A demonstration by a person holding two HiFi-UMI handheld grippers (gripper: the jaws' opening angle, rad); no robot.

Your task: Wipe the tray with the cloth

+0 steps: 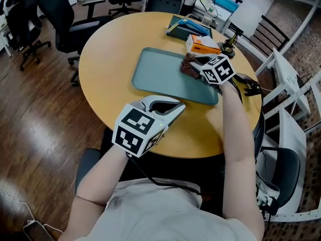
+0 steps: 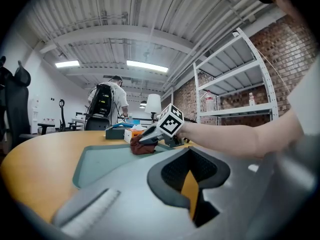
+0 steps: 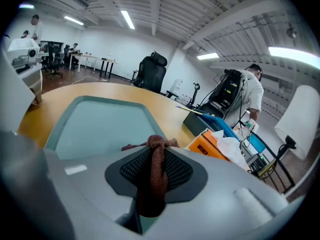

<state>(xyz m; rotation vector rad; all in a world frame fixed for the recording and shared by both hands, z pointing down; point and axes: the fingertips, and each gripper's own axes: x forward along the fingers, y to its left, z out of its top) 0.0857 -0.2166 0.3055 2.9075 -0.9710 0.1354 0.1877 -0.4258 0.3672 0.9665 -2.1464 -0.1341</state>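
Note:
A teal tray (image 1: 165,77) lies in the middle of the round wooden table (image 1: 105,59). My right gripper (image 1: 196,66) is at the tray's far right corner, shut on a dark red-brown cloth (image 1: 189,64) that rests bunched on the tray. In the right gripper view the cloth (image 3: 157,154) hangs pinched between the jaws of that gripper (image 3: 152,184), with the tray (image 3: 100,124) ahead. My left gripper (image 1: 175,107) hovers over the table just in front of the tray's near edge, jaws together and holding nothing. The left gripper view shows the tray (image 2: 100,161), the cloth (image 2: 142,146) and the right gripper (image 2: 150,135).
An orange box (image 1: 203,44) and a dark box with pens (image 1: 188,26) sit beyond the tray. A small black stand (image 1: 230,44) and a black object (image 1: 248,84) are at the table's right edge. Office chairs (image 1: 75,24) stand left, white racks (image 1: 291,84) right.

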